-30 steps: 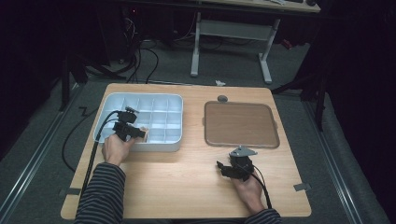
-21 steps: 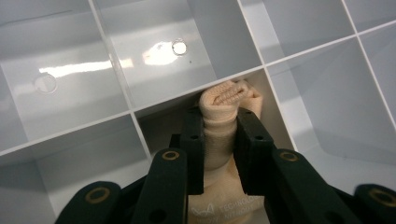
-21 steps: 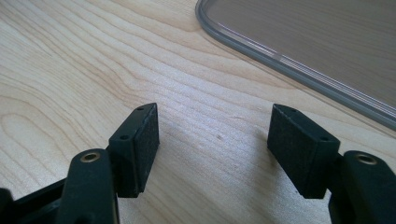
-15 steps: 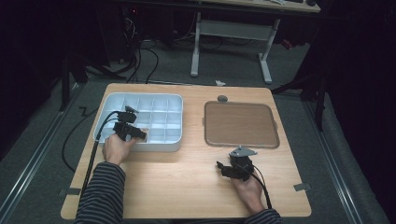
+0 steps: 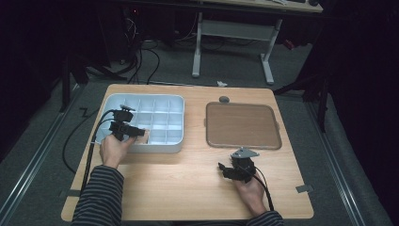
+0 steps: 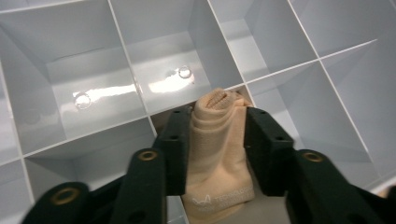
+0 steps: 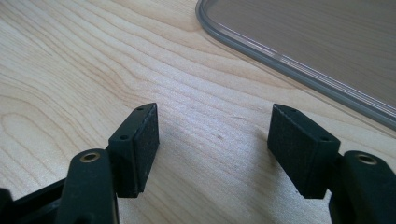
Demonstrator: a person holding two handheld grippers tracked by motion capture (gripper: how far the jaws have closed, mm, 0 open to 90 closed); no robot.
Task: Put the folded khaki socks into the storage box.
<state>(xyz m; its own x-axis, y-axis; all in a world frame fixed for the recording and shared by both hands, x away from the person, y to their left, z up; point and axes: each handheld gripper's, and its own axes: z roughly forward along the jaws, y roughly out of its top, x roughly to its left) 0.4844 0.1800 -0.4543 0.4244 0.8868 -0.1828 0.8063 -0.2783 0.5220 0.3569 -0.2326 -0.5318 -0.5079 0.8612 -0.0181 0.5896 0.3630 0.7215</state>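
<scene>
Step in hand: setting a rolled beige cloth (image 6: 219,149) into a cell of the pale divided tray (image 5: 162,101).
Left claw (image 5: 141,133): mine, at about 9 o'clock on the counter (image 5: 188,188), reaching over the tray's near wall. Its jaws flank the roll on both sides and have just been closing a little after opening. In the left gripper view the pads look to be against the cloth, so I count it as grasped lightly, not clenched hard.
Cloth position: upright between the pads, printed end toward me, folded end pointing into the tray. It sits in a near-row cell, second column from the left as the high view gives it. Whether its base is on the cell floor I cannot tell.
Right claw (image 5: 225,170): released, jaws wide, nothing between them, idle at about 5 o'clock.
Lid (image 5: 242,125): the brown-tinted lid lies flat at about 2 o'clock, just beyond the right claw, well apart from the tray.
How to do it well: I judge the roll should go straight down, centred between the divider walls (image 6: 140,93), so neither pad catches a partition. Let go only once the cloth bears on the floor.
Risk: soft cloth may cling to a pad and lift out again. Open fully, then draw back along the roll's axis.
Right side: keep it parked, clear of the lid's rim (image 7: 289,65).
</scene>
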